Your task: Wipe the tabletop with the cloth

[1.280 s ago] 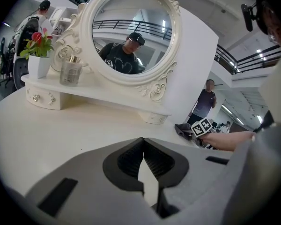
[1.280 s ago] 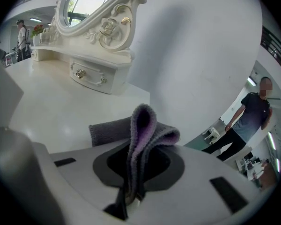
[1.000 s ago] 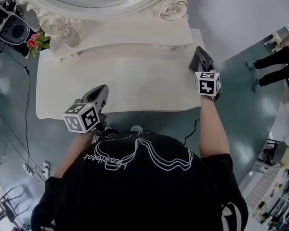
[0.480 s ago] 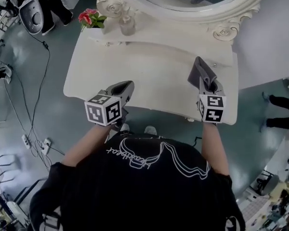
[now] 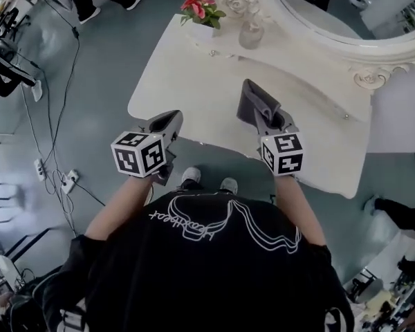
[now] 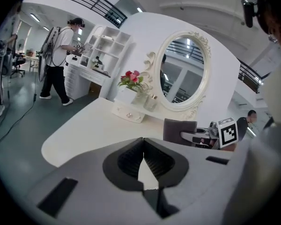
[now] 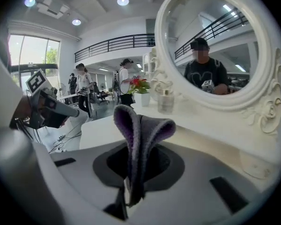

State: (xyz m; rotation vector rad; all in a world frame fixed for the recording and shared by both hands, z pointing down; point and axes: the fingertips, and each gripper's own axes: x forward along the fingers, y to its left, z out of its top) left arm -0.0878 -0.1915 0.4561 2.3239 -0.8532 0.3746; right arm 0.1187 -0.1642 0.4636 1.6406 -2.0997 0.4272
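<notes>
While your right hand-held gripper clamps the grey cloth over the surface's near edge, your left hand-held gripper is closed, empty.

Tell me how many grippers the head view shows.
2. The left gripper, shut and empty, hangs at the tabletop edge; the right gripper holds the grey cloth over it.

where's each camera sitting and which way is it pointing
Head view: on the person's head, looking steeply down at the table; shirt, arms, left gripper and right gripper show.
Left gripper view: on that gripper, facing along its shut jaws toward the mirror.
Right gripper view: on that gripper, facing along jaws clamped on the cloth.
Both gripper views share the mirror.
</notes>
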